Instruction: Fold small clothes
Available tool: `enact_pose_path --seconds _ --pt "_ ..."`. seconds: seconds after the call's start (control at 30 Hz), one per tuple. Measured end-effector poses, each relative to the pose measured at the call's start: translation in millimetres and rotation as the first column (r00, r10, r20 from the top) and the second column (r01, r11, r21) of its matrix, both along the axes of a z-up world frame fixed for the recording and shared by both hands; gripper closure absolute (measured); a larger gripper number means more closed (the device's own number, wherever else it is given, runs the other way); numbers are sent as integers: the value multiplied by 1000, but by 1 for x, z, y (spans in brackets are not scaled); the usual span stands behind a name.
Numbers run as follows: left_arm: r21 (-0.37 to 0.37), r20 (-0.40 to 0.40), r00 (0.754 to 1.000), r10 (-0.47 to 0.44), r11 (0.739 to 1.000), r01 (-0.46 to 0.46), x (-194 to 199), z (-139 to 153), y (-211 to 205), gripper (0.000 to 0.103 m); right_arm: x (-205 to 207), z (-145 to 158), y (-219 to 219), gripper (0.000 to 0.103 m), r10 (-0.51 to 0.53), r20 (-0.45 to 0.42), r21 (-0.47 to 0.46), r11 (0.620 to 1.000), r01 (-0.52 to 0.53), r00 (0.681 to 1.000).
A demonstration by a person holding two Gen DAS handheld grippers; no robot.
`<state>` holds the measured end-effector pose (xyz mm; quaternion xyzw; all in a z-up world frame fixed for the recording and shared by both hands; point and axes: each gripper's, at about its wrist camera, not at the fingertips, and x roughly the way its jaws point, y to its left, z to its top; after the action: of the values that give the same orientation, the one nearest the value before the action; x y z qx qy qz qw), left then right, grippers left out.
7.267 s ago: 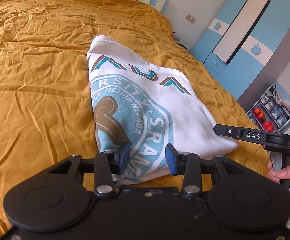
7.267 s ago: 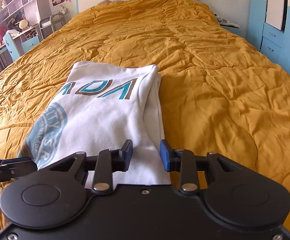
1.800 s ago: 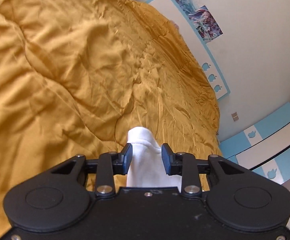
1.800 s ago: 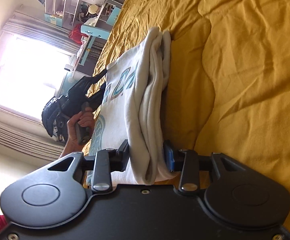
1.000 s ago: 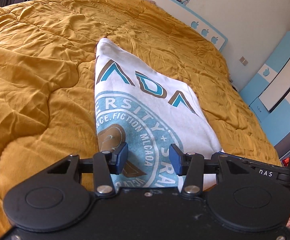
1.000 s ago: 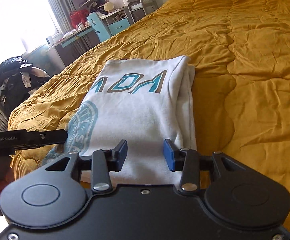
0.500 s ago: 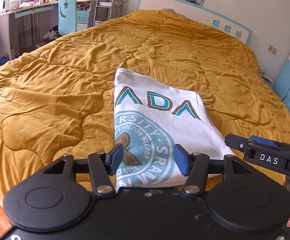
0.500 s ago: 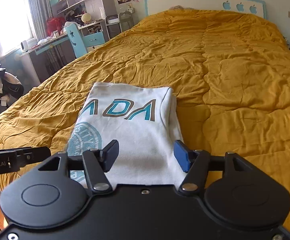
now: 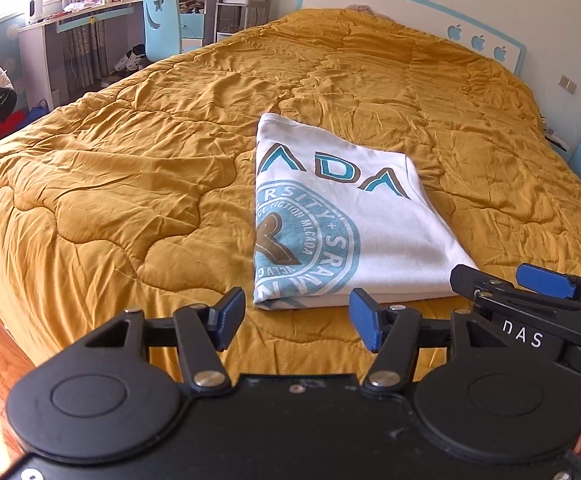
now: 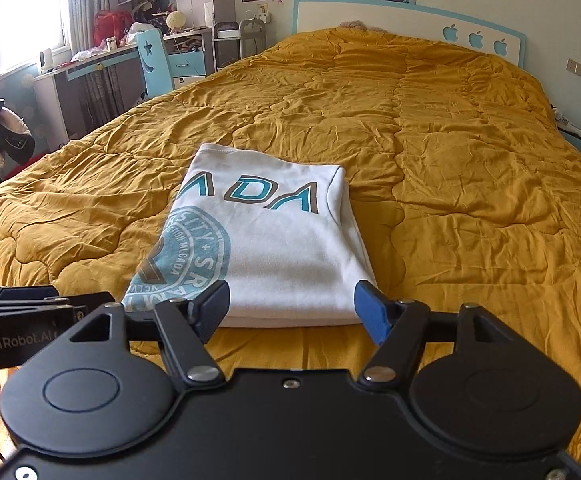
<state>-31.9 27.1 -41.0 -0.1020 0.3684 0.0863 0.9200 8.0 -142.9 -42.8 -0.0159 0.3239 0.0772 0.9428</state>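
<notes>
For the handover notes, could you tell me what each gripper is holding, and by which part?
Nothing is held. The left gripper and right gripper are both open, jaws just widened, clear of the folded shirt lying on the bed.

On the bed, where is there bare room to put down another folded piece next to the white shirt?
The orange quilt lies bare right of the folded white shirt, as far as the headboard. Left of the shirt it is bare to the bed's edge. Only the near edge is crowded: both open grippers hang there.
</notes>
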Motion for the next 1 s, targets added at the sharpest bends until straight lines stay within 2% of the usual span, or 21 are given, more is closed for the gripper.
enact_pose_path --seconds 1.0 --pt "39 -35 999 0 999 1 4 -4 -4 41 0 -2 1 33 -11 -18 3 1000 11 1000"
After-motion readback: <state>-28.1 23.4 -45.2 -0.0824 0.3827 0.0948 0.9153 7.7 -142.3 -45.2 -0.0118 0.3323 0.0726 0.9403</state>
